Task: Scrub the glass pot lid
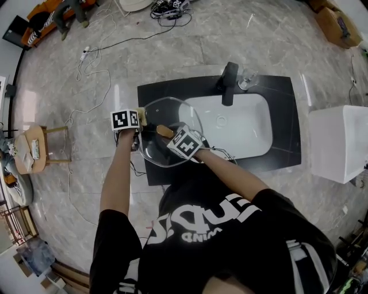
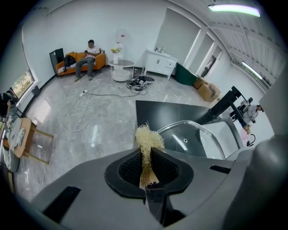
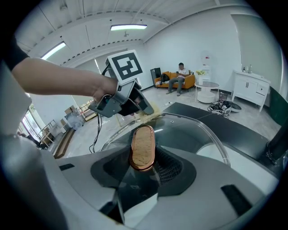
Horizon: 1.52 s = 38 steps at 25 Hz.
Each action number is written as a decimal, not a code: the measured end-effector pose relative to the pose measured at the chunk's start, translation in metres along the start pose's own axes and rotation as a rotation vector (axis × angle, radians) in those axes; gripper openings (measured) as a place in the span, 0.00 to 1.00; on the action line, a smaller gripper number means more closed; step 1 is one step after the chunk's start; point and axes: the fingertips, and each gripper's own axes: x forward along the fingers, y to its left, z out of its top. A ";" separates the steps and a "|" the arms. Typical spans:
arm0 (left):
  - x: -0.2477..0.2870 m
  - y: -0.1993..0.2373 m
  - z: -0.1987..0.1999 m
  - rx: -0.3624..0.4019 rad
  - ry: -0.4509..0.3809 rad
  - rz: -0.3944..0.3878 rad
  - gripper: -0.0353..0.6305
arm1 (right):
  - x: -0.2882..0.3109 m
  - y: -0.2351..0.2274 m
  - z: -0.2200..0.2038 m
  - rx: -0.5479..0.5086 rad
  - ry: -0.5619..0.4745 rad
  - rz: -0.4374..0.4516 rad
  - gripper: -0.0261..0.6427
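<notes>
Head view: right gripper (image 1: 171, 134) clamps the lid (image 1: 172, 112) by its handle (image 3: 142, 146) over the black counter's (image 1: 284, 115) left end, beside the white sink (image 1: 241, 123). Left gripper (image 1: 140, 118) pinches a scrubber (image 2: 147, 137) at the rim. Scrubbing seems under way; no suds show, so much likely remains. Grey floor (image 1: 230, 40), cables (image 1: 169, 11), orange sofa (image 2: 81, 60).
</notes>
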 end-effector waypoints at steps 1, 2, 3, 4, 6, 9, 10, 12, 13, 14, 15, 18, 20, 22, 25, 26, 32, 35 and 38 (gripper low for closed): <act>0.001 -0.002 0.003 0.009 0.003 -0.002 0.13 | 0.000 0.000 0.000 0.002 0.002 0.000 0.29; 0.003 -0.004 0.006 0.018 0.005 -0.004 0.13 | 0.000 0.000 0.000 0.003 0.004 0.000 0.29; 0.004 -0.007 0.008 0.027 0.007 -0.006 0.13 | 0.000 0.000 0.000 0.002 0.006 -0.001 0.29; 0.006 -0.009 0.011 0.036 0.008 -0.010 0.13 | 0.001 0.000 -0.001 0.000 0.007 -0.003 0.29; 0.010 -0.014 0.017 0.054 0.008 -0.017 0.13 | 0.002 0.000 -0.001 0.000 0.009 -0.003 0.29; 0.015 -0.023 0.026 0.093 0.011 -0.025 0.13 | 0.003 -0.001 -0.001 -0.005 0.006 -0.006 0.29; 0.016 -0.026 0.029 0.110 0.013 -0.028 0.13 | 0.003 -0.001 -0.001 -0.010 0.005 -0.008 0.29; 0.019 -0.034 0.034 0.139 0.017 -0.039 0.13 | 0.003 -0.001 -0.001 -0.015 0.010 -0.010 0.29; 0.022 -0.038 0.037 0.149 0.019 -0.048 0.13 | 0.003 -0.001 -0.001 -0.013 0.015 -0.010 0.29; 0.024 -0.042 0.039 0.158 0.022 -0.058 0.13 | 0.003 -0.001 -0.001 -0.012 0.019 -0.011 0.29; 0.025 -0.047 0.041 0.165 0.024 -0.069 0.13 | 0.003 -0.001 -0.001 -0.010 0.022 -0.013 0.29; 0.030 -0.062 0.049 0.190 0.026 -0.100 0.13 | 0.003 0.000 0.001 -0.012 0.031 -0.018 0.29; 0.034 -0.072 0.052 0.214 0.032 -0.117 0.13 | 0.003 0.000 0.000 -0.014 0.034 -0.021 0.29; 0.038 -0.082 0.055 0.238 0.038 -0.135 0.13 | 0.003 0.000 -0.001 -0.012 0.036 -0.021 0.29; 0.043 -0.094 0.057 0.272 0.043 -0.159 0.13 | 0.003 0.000 -0.002 -0.010 0.033 -0.021 0.29; 0.044 -0.096 0.058 0.283 0.044 -0.165 0.13 | 0.003 0.000 -0.003 -0.010 0.032 -0.022 0.29; 0.046 -0.115 0.059 0.391 0.040 -0.208 0.13 | 0.003 0.000 -0.003 -0.009 0.031 -0.025 0.29; 0.047 -0.132 0.057 0.453 0.043 -0.250 0.13 | 0.003 0.000 -0.002 -0.009 0.032 -0.023 0.29; 0.048 -0.151 0.052 0.523 0.057 -0.294 0.13 | 0.004 0.000 0.000 -0.009 0.033 -0.025 0.29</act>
